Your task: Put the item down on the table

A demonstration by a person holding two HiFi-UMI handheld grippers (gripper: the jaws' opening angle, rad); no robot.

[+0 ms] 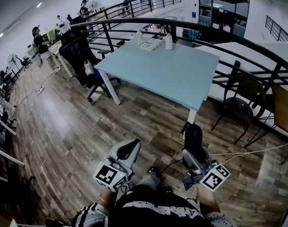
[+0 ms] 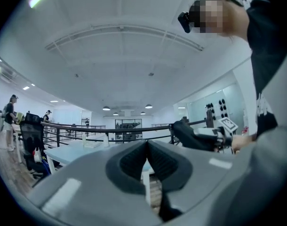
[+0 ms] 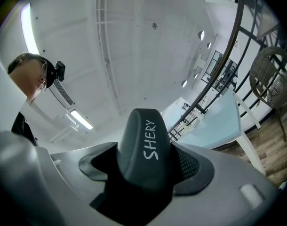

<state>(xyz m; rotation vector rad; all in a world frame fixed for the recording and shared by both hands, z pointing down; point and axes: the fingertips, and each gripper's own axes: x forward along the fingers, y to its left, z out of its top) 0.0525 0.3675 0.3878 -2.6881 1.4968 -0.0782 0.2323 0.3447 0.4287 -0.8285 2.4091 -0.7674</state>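
Case [image 1: 193, 137] in R gripper [image 3: 146, 169], table [image 1: 172, 74] ahead

Worktop [image 1: 172, 74]: pale blue top, smooth, matt.
Floor [image 1: 63, 126]: wood planks, slight sheen.
Railing [image 1: 257, 48]: dark metal, smooth.
Left hand-held gripper [image 2: 147, 157] and right hand-held gripper [image 3: 143, 164]: grey matt plastic shells, black textured pads [image 3: 188, 161].
Dark item [image 3: 141, 131] in the right one: smooth, matt.

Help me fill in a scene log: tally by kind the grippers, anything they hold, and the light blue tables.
2 grey hand-held grippers: left gripper, jaws shut on nothing; right gripper, jaws shut on the item
1 dark grey rounded item printed SHERY
1 light blue rectangular table
Total: 4
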